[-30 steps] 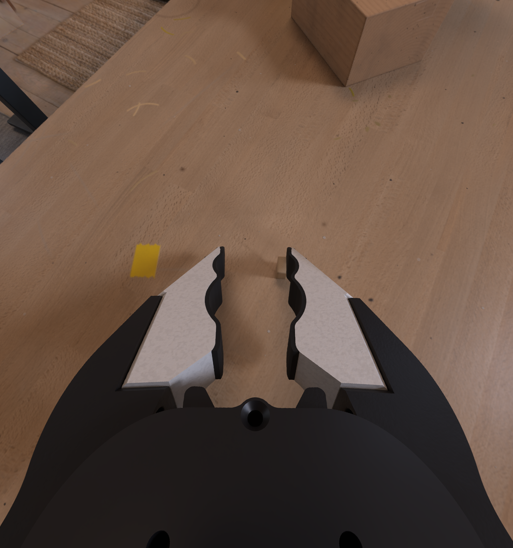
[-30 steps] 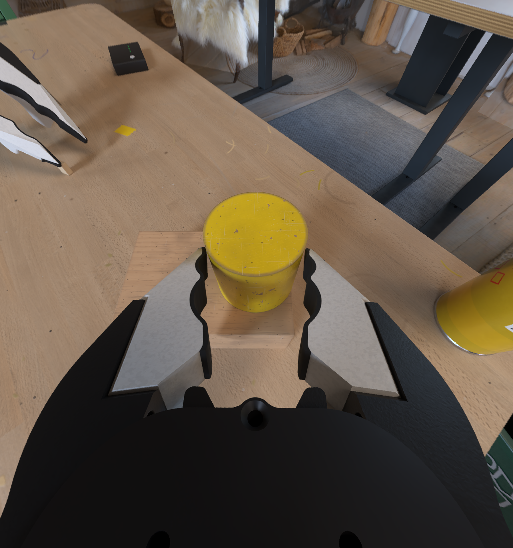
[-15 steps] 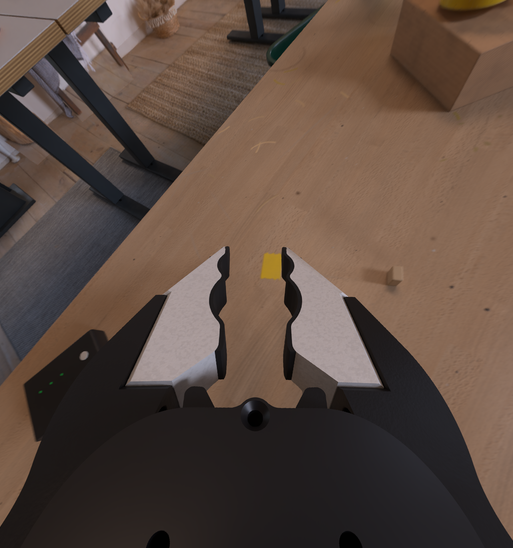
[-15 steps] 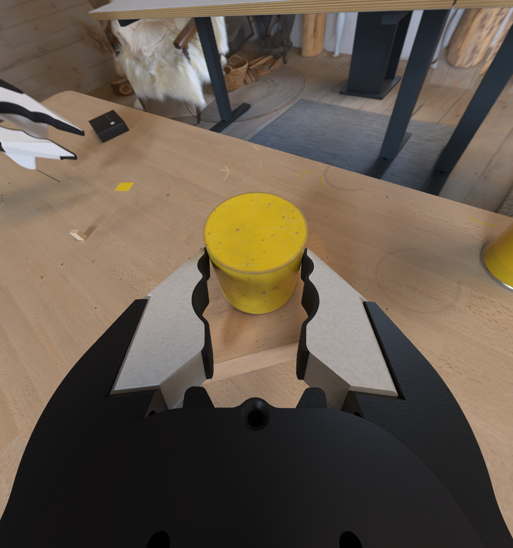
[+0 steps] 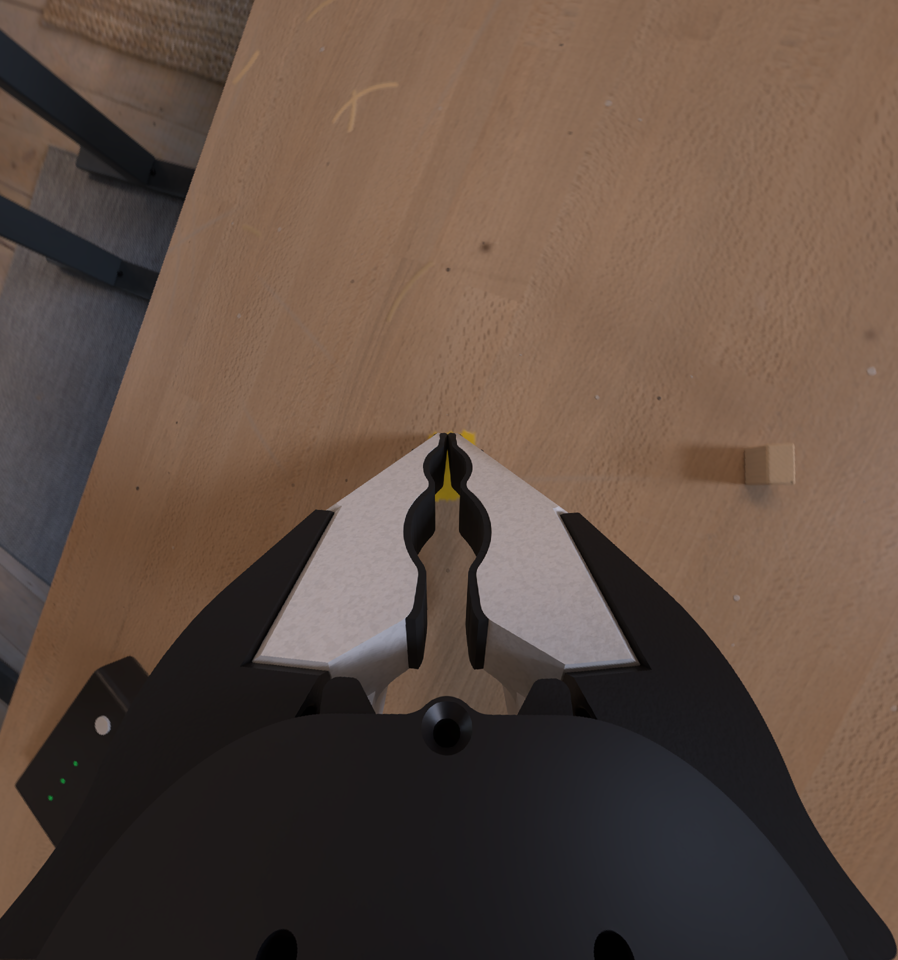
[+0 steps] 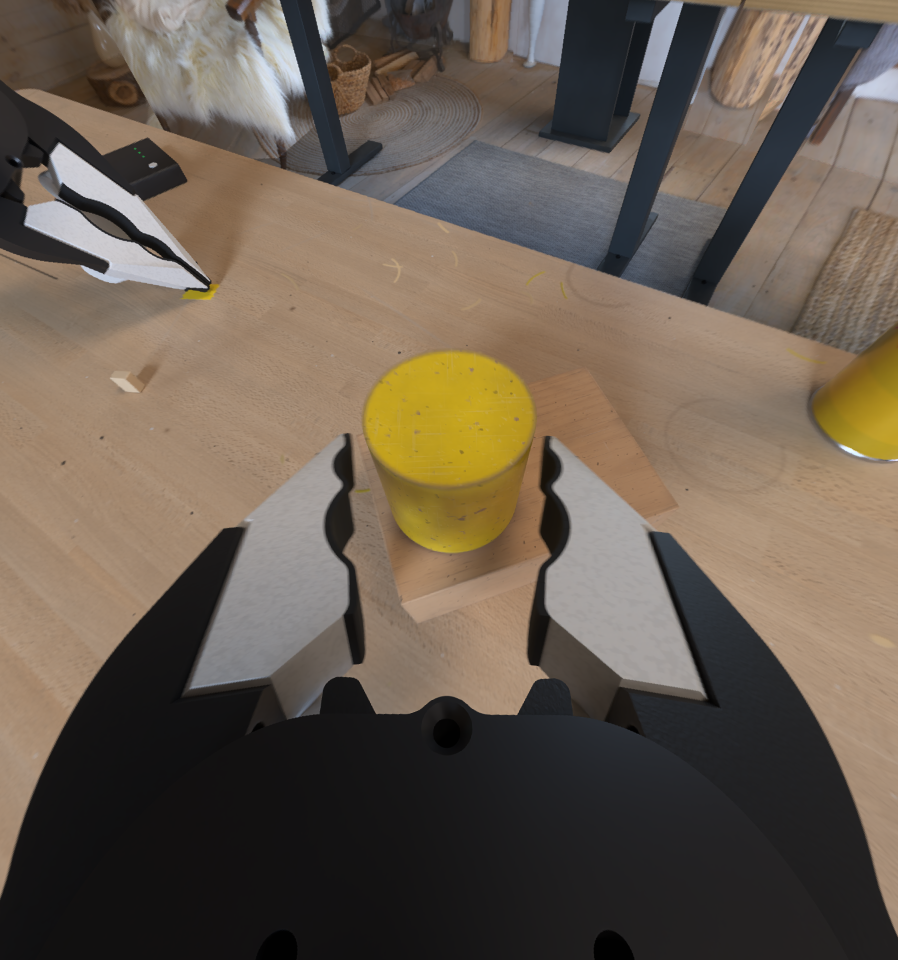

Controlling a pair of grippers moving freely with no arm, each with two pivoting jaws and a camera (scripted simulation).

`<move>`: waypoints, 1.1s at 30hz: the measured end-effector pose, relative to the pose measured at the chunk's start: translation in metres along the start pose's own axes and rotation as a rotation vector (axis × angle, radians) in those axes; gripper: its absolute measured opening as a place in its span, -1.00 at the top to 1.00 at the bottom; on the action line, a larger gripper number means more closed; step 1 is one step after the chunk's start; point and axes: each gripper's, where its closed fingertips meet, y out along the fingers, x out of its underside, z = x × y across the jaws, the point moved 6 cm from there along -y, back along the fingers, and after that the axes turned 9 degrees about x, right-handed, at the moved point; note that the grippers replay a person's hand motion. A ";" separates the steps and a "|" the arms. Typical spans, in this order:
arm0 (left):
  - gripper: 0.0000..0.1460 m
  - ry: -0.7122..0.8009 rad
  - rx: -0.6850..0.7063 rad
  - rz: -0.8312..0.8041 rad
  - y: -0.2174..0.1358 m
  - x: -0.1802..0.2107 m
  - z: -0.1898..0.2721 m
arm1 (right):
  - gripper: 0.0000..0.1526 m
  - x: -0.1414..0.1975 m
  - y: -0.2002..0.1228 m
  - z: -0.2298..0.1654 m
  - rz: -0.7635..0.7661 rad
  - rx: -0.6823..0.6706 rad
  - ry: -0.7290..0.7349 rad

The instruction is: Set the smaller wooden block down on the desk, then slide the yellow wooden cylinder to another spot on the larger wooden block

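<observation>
The smaller wooden block [image 5: 769, 464] lies on the desk, free, to the right of my left gripper [image 5: 448, 439]. It also shows in the right wrist view [image 6: 130, 382]. My left gripper is shut and empty, its tips low over a flat yellow patch [image 6: 200, 293]; it shows far left in the right wrist view [image 6: 205, 284]. The yellow wooden cylinder [image 6: 449, 447] stands upright on the larger wooden block [image 6: 592, 431]. My right gripper [image 6: 447, 441] is open, with one finger on each side of the cylinder and a narrow gap on both sides.
A black device [image 6: 148, 166] with green lights lies by the desk's far edge behind the left gripper. A yellow can [image 6: 878, 405] stands at the right. The desk edge [image 5: 166, 260] drops to a grey rug and dark table legs.
My left gripper has shut and dropped its tips onto the yellow patch. My right gripper has swung around the cylinder and its fingers stand slightly wider than before.
</observation>
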 end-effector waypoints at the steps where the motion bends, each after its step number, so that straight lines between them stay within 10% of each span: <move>1: 1.00 0.024 -0.001 0.004 0.000 0.001 0.002 | -0.10 -0.003 -0.007 -0.002 0.003 0.007 -0.012; 6: 1.00 0.090 0.021 0.033 -0.002 0.003 0.012 | -0.17 -0.029 -0.042 -0.028 0.124 -0.010 -0.096; 13: 1.00 0.101 0.099 0.102 -0.007 0.000 0.032 | 0.57 -0.024 0.011 -0.118 0.144 -0.282 -0.236; 23: 1.00 -0.206 -0.475 0.676 -0.094 0.019 -0.026 | 0.82 0.018 0.099 -0.111 -0.065 0.130 -0.603; 33: 0.79 0.008 -0.826 0.404 -0.086 0.027 -0.030 | 1.00 0.028 0.097 -0.115 0.055 0.377 -0.989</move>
